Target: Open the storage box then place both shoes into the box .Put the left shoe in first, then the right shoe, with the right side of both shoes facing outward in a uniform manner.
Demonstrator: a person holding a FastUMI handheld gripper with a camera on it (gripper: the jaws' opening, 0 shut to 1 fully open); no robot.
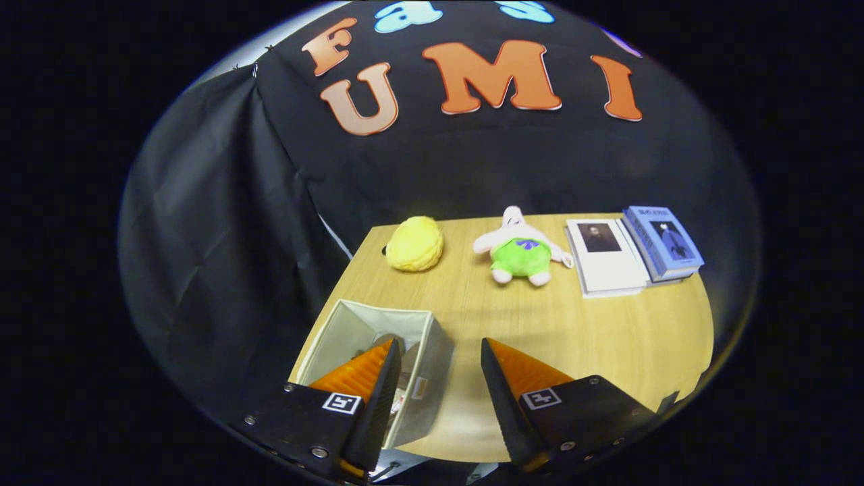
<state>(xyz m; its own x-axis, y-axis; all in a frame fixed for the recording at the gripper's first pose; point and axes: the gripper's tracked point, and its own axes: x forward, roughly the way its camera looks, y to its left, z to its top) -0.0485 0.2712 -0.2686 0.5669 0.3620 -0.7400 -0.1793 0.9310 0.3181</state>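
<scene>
A pale fabric storage box (413, 322) stands open-topped on the wooden table (607, 337), near its left front corner. Inside it I make out part of a shoe (388, 341), mostly hidden behind my left finger. My gripper (439, 347) hovers above the table with its fingers wide apart and nothing between them. The left finger (368, 374) overlaps the box's opening; the right finger (520, 378) is over bare tabletop to the right of the box.
Along the table's far side lie a yellow plush ball (415, 244), a pink and green plush toy (520, 248), a white book (605, 256) and a blue book (663, 241). Black cloth walls close the back and left. The table's right edge curves away.
</scene>
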